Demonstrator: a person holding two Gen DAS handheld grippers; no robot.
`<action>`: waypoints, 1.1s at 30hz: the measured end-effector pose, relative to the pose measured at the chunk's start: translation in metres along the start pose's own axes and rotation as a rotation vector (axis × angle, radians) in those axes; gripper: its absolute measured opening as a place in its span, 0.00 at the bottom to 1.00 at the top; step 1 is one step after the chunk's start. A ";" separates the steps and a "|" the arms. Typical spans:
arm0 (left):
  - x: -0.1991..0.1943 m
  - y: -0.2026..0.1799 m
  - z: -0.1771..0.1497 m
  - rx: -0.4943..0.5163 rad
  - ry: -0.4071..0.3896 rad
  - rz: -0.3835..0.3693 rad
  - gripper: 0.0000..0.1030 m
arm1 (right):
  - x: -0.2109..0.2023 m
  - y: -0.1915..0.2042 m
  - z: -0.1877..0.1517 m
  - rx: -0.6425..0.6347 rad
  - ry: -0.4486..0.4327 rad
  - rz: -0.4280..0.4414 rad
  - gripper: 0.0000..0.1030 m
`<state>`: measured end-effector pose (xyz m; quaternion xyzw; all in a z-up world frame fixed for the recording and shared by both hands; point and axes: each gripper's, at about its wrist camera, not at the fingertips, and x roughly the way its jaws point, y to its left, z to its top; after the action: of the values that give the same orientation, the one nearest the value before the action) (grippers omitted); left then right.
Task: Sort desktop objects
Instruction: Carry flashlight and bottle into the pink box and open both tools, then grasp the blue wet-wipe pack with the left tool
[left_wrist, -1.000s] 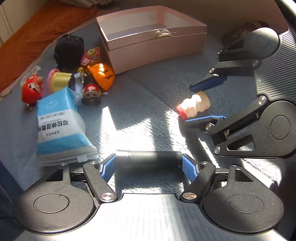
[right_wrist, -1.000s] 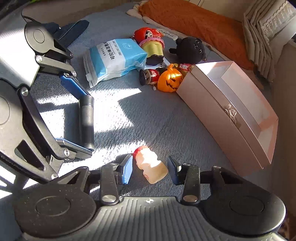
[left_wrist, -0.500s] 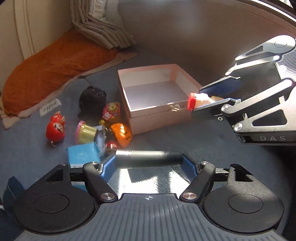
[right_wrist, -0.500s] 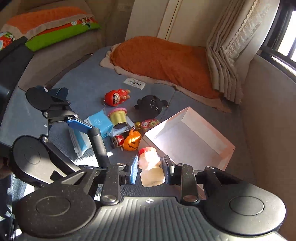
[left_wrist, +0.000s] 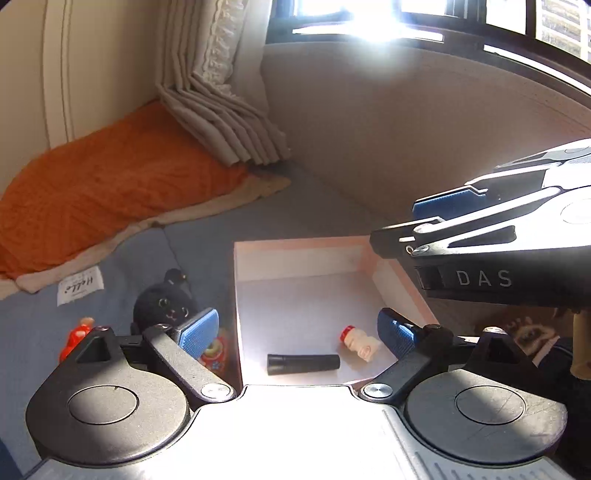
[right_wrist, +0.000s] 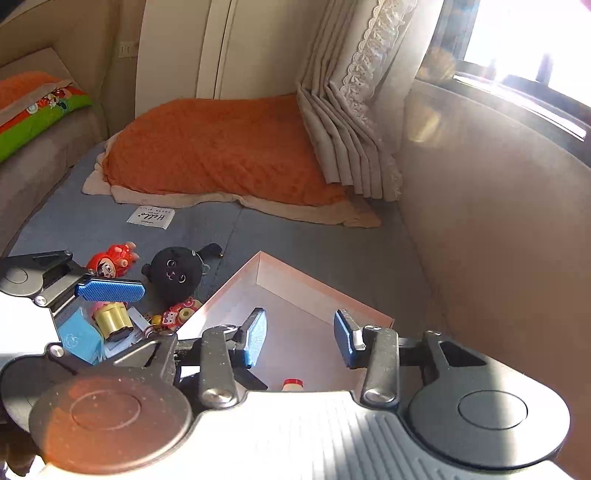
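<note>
A shallow pink cardboard box (left_wrist: 306, 258) with a pale smooth floor is seen on grey-blue fabric. On the floor near its front wall a matte black cylinder (left_wrist: 303, 364) lies on its side; just beside it, apart, a cream bottle-shaped figurine (left_wrist: 360, 341) with a red cap is lying.

The left gripper (left_wrist: 299, 334) is held above the box, ribbed blue pads wide apart and opening, nothing between them. The right gripper (right_wrist: 300, 338) jaws are opening too, nothing gripped; only the figurine's cap is seen below them.

Left of the box a black plush (right_wrist: 173, 273), a red doll (right_wrist: 109, 262), a gold-capped jar (right_wrist: 110, 319) and a blue packet (right_wrist: 79, 338) are clustered. Behind, an orange quilted blanket (right_wrist: 221, 155) and pleated curtain (right_wrist: 343, 140) are noted.
</note>
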<state>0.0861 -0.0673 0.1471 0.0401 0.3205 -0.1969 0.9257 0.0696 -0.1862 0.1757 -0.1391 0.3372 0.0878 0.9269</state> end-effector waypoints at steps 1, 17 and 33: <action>-0.001 0.005 -0.005 0.002 0.014 0.013 0.94 | 0.003 0.003 -0.005 -0.010 0.004 -0.006 0.46; -0.055 0.097 -0.090 -0.079 0.134 0.142 0.97 | 0.126 -0.019 -0.054 0.085 0.287 -0.199 0.57; -0.031 0.120 -0.108 -0.139 0.251 0.222 0.98 | 0.029 0.077 -0.035 -0.169 -0.095 0.028 0.56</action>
<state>0.0479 0.0749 0.0740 0.0352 0.4401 -0.0643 0.8950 0.0507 -0.1225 0.1158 -0.2080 0.2859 0.1352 0.9256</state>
